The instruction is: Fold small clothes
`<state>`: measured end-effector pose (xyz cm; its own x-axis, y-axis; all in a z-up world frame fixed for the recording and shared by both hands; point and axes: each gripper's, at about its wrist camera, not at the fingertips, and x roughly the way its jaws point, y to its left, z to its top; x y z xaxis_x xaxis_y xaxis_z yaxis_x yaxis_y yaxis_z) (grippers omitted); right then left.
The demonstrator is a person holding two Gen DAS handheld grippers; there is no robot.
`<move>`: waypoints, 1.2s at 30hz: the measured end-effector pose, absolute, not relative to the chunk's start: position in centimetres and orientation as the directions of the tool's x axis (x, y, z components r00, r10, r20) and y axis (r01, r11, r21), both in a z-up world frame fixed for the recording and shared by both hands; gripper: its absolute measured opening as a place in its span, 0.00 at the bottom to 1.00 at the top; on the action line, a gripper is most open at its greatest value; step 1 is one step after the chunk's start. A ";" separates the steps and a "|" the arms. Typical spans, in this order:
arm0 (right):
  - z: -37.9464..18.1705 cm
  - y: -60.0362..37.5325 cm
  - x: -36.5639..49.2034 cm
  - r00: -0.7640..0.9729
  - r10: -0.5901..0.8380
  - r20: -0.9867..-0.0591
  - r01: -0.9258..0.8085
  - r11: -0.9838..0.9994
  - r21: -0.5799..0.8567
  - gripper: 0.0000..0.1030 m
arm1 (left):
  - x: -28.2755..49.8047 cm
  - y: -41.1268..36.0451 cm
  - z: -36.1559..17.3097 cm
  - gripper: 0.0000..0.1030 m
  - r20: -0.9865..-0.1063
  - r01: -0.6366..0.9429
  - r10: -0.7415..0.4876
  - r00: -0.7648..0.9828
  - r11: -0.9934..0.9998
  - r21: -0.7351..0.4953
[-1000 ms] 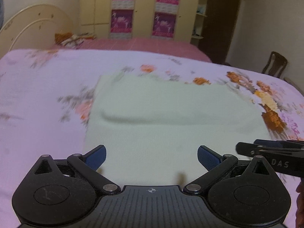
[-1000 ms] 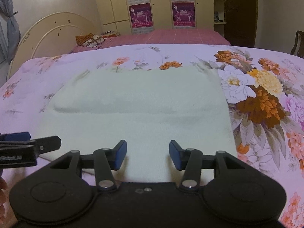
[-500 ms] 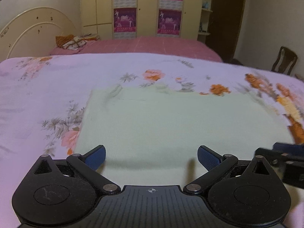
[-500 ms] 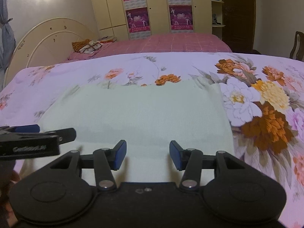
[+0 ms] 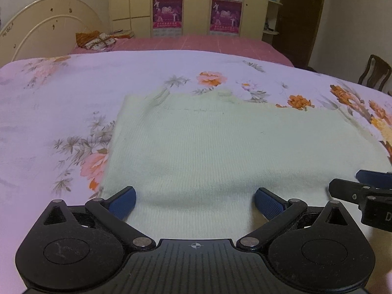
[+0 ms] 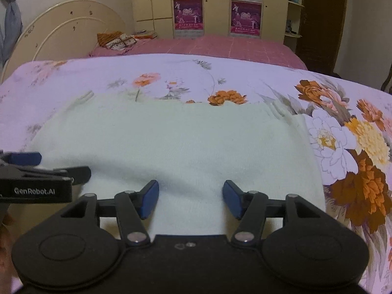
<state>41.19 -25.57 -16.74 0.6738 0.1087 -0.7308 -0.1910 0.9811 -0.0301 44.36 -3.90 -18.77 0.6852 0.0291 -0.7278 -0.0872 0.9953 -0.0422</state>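
Observation:
A pale green knit garment lies flat on the floral bedspread, folded into a wide rectangle; it also shows in the right wrist view. My left gripper is open and empty, low over the garment's near edge toward its left side. My right gripper is open and empty over the near edge toward its right side. The right gripper shows at the right edge of the left wrist view. The left gripper shows at the left edge of the right wrist view.
The pink floral bedspread spreads around the garment. A second bed with a pink cover and a cushion lies behind. Wardrobes line the far wall. A wooden chair stands at the right.
Both grippers have dropped lower and pulled back toward the garment's near edge. The raised fold across the garment has flattened. Both stay open.

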 end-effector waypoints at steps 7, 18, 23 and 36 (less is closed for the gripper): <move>-16.0 -26.1 39.5 0.671 0.149 -0.726 -0.159 0.986 0.054 0.56 | 41.7 -2.9 -17.8 0.99 -0.730 -0.111 -0.006 0.683 0.988 -0.111; -15.7 -25.7 36.3 0.665 0.160 -0.729 -0.155 0.985 0.075 0.56 | 36.4 -1.1 -18.3 0.99 -0.755 -0.156 -0.068 0.652 0.963 -0.221; -15.7 -25.5 35.3 0.664 0.161 -0.731 -0.150 0.985 0.080 0.56 | 34.0 -0.4 -18.7 0.99 -0.752 -0.160 -0.108 0.650 0.948 -0.274; -16.0 -25.3 34.8 0.665 0.158 -0.730 -0.142 0.986 0.083 0.56 | 33.2 2.6 -21.0 0.76 -0.644 -0.260 -0.236 0.728 0.775 -0.577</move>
<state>34.77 -25.27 -16.02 0.6647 0.1576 -0.7303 -0.1424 0.9863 0.0833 33.17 2.60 -21.01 0.7276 -0.2357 -0.6442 -0.2597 0.7745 -0.5768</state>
